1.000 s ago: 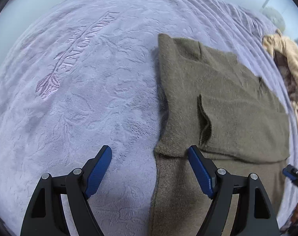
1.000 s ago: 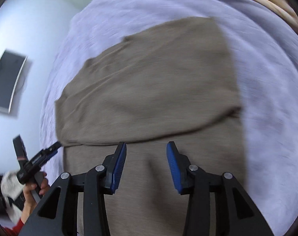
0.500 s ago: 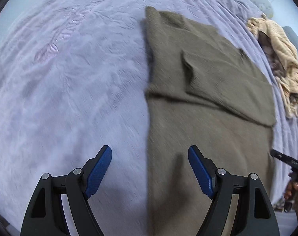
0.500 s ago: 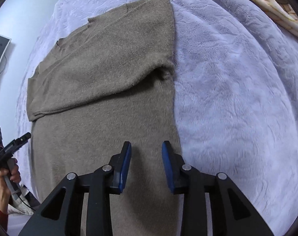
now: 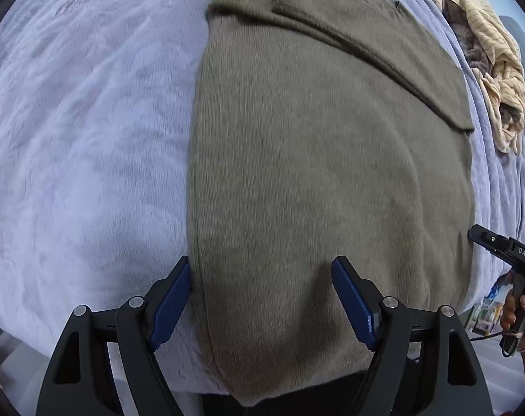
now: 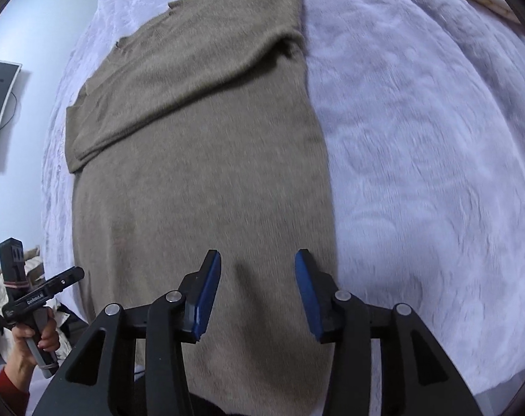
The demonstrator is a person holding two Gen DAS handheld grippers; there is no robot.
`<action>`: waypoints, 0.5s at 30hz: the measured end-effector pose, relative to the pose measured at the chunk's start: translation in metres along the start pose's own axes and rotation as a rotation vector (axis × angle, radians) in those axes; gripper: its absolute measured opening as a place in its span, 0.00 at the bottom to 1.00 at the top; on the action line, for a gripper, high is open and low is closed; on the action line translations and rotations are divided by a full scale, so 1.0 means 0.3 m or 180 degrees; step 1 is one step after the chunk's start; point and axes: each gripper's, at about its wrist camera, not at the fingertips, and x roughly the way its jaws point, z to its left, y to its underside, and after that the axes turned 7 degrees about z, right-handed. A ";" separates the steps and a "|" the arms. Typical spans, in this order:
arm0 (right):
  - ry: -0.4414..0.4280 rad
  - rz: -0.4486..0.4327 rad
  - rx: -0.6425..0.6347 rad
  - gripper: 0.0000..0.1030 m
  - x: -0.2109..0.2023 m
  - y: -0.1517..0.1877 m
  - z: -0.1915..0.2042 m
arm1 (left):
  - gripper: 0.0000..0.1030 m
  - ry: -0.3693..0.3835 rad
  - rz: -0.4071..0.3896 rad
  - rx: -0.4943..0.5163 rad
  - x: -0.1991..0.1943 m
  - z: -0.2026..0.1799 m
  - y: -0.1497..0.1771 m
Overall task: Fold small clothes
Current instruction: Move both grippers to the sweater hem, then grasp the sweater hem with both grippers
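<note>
Left wrist view: the left gripper [image 5: 260, 298] stands released, its blue pads wide apart and bearing on nothing. They straddle the near left edge of the olive knit sweater [image 5: 324, 159]; the left pad sits just beside that edge, over the lavender plush bedspread [image 5: 82, 145], the right pad over the cloth.

Right wrist view: the right gripper [image 6: 259, 291] is likewise released. Its jaws have just been opening, part-way apart, with the sweater [image 6: 200, 159] beneath them but not pinched. It hangs above the near right portion of the body, close to the side edge.

The garment lies flat on the bedspread [image 6: 418, 145], sleeves already folded across the chest at the far end. The hem end hangs a little over the near edge of the bed. A crumpled cream striped garment [image 5: 488, 59] lies well apart at the far right.

Assessment: the step in hand appears to be taking the hem corners in order to fold the body upward. To do this well, each gripper should come down at its own corner, with one pad under the fabric and one above. Both should close through both layers and lift together. The hem should then be carried level toward the folded sleeves. The thick knit may slip from a shallow bite. An uneven lift would skew the fold.
</note>
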 end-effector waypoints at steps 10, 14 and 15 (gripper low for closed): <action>-0.0485 0.0462 0.0198 0.54 0.051 0.145 -0.059 | 0.78 0.0188 0.0274 0.0002 0.022 0.015 0.101; -0.0706 0.0530 0.0277 0.54 0.055 0.201 -0.094 | 0.78 0.0268 0.0336 0.0147 0.027 -0.022 0.107; -0.0766 0.0550 0.0303 0.54 0.062 0.206 -0.094 | 0.78 0.0269 0.0344 0.0167 0.029 -0.029 0.108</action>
